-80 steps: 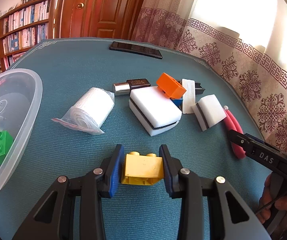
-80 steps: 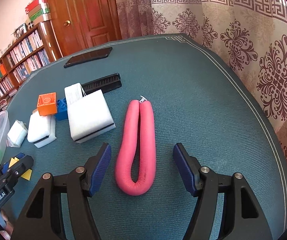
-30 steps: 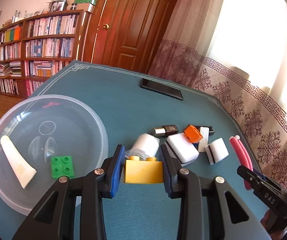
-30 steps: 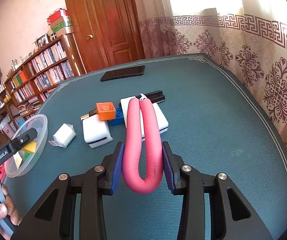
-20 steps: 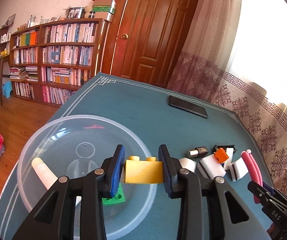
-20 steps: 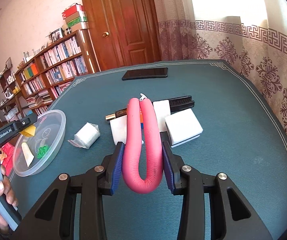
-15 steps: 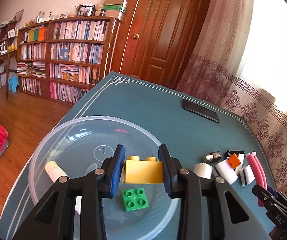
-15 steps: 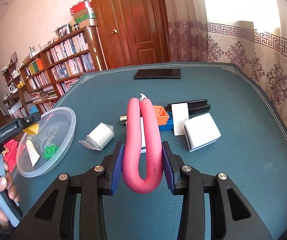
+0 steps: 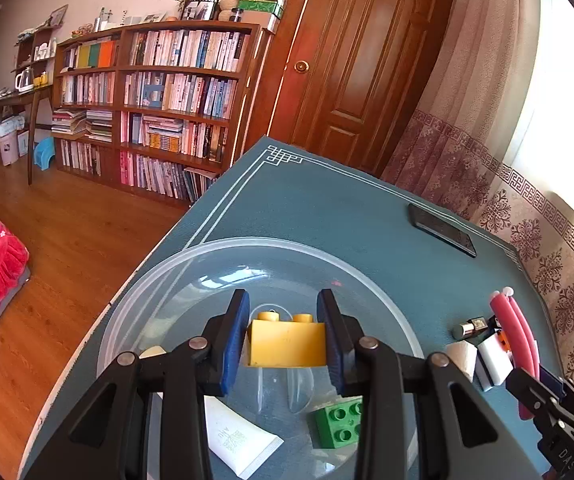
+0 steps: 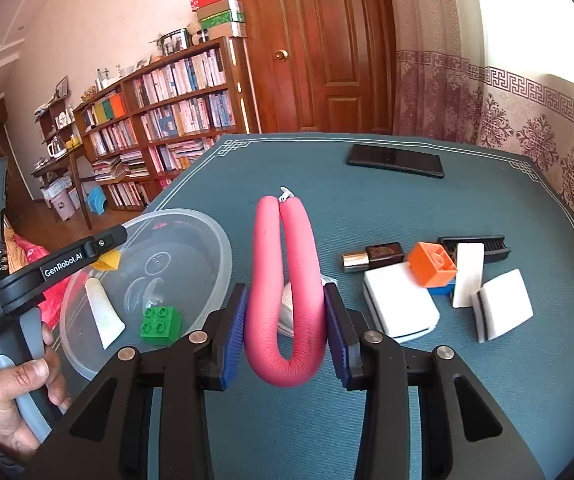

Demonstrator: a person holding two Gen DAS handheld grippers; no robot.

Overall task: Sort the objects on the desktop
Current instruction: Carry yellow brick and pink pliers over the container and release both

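Left wrist view: left gripper (image 9: 285, 338) clamped on yellow brick (image 9: 287, 343), held above clear bowl (image 9: 191, 268) w/ green brick (image 9: 339, 424) + white tube (image 9: 239, 440) inside.
Right wrist view: right gripper (image 10: 285, 336) closed on folded pink foam tube (image 10: 285, 292), raised off teal table (image 10: 507, 380), just beside the bowl.

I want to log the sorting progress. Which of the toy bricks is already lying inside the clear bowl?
The green brick; it rests on the floor of the clear bowl. The yellow brick hangs in the left tongs, and the orange brick sits on the table.

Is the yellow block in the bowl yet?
Not yet. The left claw holds the yellow block above the clear bowl; the green block lies inside.
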